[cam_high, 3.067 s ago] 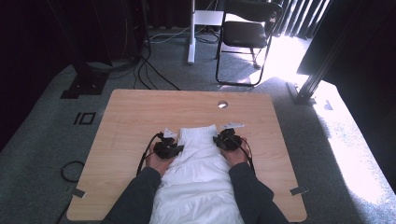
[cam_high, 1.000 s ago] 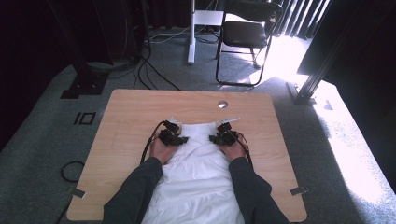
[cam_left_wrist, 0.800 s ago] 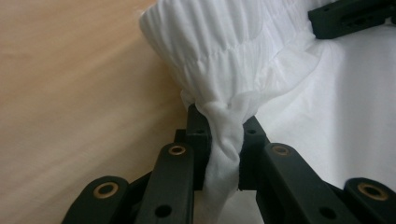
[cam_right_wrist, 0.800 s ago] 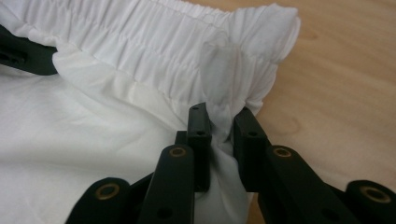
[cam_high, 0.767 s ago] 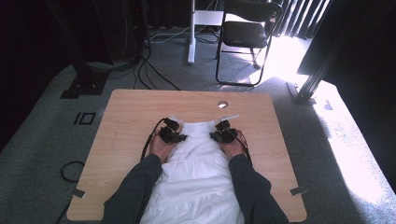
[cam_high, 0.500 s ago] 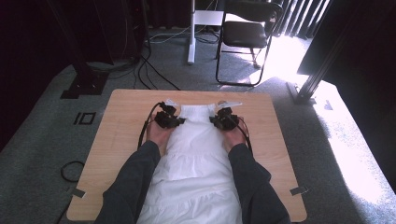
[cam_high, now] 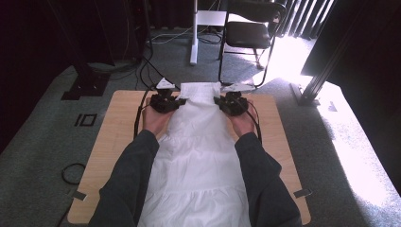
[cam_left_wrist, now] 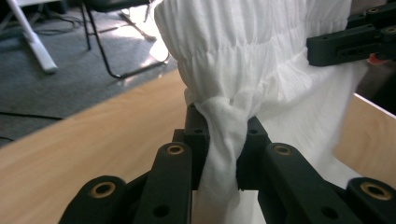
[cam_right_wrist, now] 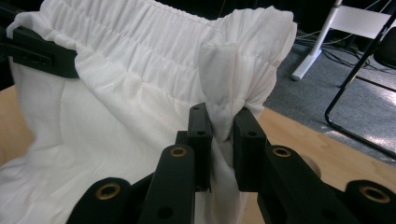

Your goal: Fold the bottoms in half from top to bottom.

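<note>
Now | white garment (cam_high: 201,142): light, limp | left claw (cam_left_wrist: 219,140), right claw (cam_right_wrist: 222,126) clamped on elastic-band corners, desk's (cam_high: 113,137) twelve o'clock edge | hold there

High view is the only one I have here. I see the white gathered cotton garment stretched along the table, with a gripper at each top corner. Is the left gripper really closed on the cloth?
Observer: Yes. In the left gripper view, the left gripper is shut on a bunched corner of the white gathered cotton garment.
Operator: And the right one?
Observer: The right gripper also pinches a fold of the cloth, just below the elastic band.
Operator: Is the top edge lying on the wooden table?
Observer: No, the gathered band hangs raised between the two grippers, above the wooden table.
</note>
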A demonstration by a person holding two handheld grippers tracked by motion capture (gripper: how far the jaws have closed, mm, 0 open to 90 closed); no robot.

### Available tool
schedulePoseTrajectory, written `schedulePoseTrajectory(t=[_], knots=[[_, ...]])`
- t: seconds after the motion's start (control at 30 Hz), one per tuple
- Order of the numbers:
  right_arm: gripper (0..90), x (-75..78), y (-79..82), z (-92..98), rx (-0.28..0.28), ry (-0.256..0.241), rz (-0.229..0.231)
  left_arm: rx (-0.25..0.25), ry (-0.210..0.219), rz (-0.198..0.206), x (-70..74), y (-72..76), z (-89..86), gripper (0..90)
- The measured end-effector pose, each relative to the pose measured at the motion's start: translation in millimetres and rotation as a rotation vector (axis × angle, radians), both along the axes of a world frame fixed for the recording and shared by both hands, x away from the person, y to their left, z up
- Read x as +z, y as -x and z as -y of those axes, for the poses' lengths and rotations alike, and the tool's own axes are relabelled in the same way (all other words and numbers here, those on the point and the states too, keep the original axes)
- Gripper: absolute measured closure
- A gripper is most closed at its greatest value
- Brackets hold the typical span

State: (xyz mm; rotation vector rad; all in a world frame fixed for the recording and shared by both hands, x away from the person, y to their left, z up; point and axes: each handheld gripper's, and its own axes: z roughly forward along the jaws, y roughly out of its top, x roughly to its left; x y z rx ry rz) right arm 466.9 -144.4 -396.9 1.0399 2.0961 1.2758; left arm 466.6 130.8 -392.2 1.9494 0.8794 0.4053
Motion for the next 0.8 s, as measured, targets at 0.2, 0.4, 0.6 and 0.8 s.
schedulePoseTrajectory(t=[0.2, 0.4, 0.6, 0.8], knots=[[79.4, -12.3, 40.2, 8.6, 0.059, -0.018, -0.008, -0.055, 0.015, 0.009, -8.9, 40.0, -3.8, 79.2], [79.0, -30.2, 82.2, 12.3, 0.117, -0.003, -0.027, -0.094, 0.009, 0.003, -33.3, 88.3, -7.1, 78.8], [78.8, -59.2, 116.3, 11.9, 0.154, 0.054, -0.071, -0.111, -0.011, -0.054, -73.7, 125.6, -7.2, 77.2], [78.7, -102.6, 140.8, 9.9, 0.175, 0.122, -0.173, -0.146, -0.086, -0.191, -119.6, 147.1, -3.8, 75.1]])
